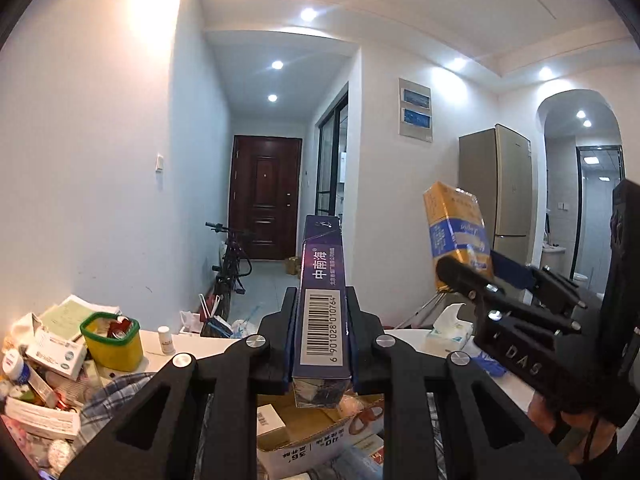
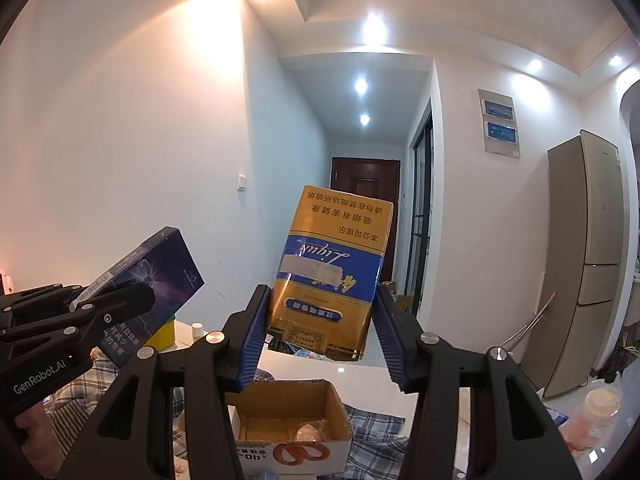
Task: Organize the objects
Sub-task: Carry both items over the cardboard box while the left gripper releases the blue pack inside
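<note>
Left wrist view: my left gripper (image 1: 322,344) clamps a purple pack (image 1: 321,300) narrow-edge up, raised above the cardboard box (image 1: 312,436). Printing reads 中南海, barcode 6 901028 010764. My right gripper (image 2: 320,336) pinches a yellow-and-blue pack (image 2: 330,268) held upside down over the same box; inverted script reads "Liqun", its Chinese brand name smeared out. Left gripper body is marked "GenRobot.AI", right one "DAS". Box flap shows "40".
</note>
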{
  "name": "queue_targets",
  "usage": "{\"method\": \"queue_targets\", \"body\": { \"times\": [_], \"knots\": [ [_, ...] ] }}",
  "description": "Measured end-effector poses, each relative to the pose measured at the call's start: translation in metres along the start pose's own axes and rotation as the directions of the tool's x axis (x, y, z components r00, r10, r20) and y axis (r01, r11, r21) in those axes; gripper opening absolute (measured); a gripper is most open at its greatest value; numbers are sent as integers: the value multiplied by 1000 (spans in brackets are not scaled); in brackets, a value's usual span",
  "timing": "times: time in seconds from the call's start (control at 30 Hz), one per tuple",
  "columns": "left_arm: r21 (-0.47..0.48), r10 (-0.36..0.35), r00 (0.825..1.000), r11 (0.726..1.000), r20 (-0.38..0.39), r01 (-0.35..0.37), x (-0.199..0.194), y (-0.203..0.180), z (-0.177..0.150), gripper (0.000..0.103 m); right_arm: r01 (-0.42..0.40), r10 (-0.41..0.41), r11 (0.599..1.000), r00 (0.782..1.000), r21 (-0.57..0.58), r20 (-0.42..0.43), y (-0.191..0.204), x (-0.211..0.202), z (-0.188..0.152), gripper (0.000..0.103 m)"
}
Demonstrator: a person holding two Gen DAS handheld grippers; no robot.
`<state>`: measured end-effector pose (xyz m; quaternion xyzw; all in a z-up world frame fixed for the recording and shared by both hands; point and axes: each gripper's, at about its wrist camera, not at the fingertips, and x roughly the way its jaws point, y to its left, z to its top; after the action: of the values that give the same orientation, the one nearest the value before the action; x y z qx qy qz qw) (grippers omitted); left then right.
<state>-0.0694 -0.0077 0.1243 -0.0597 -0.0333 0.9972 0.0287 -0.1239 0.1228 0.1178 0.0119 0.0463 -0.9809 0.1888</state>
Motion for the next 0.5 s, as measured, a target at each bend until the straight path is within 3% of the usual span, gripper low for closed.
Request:
{"method": "queue_targets", "body": {
  "times": [0.13, 0.5],
  "knots": [
    [-20, -45, 997, 999, -63, 44, 26, 6, -18, 22, 53, -54, 997, 999, -51, -2, 8, 16, -23, 50],
    [-66, 5, 979, 998, -205, -19, 71, 23, -65, 22, 4, -7, 1000, 993, -26, -121, -3, 53, -61, 50]
  ]
}}
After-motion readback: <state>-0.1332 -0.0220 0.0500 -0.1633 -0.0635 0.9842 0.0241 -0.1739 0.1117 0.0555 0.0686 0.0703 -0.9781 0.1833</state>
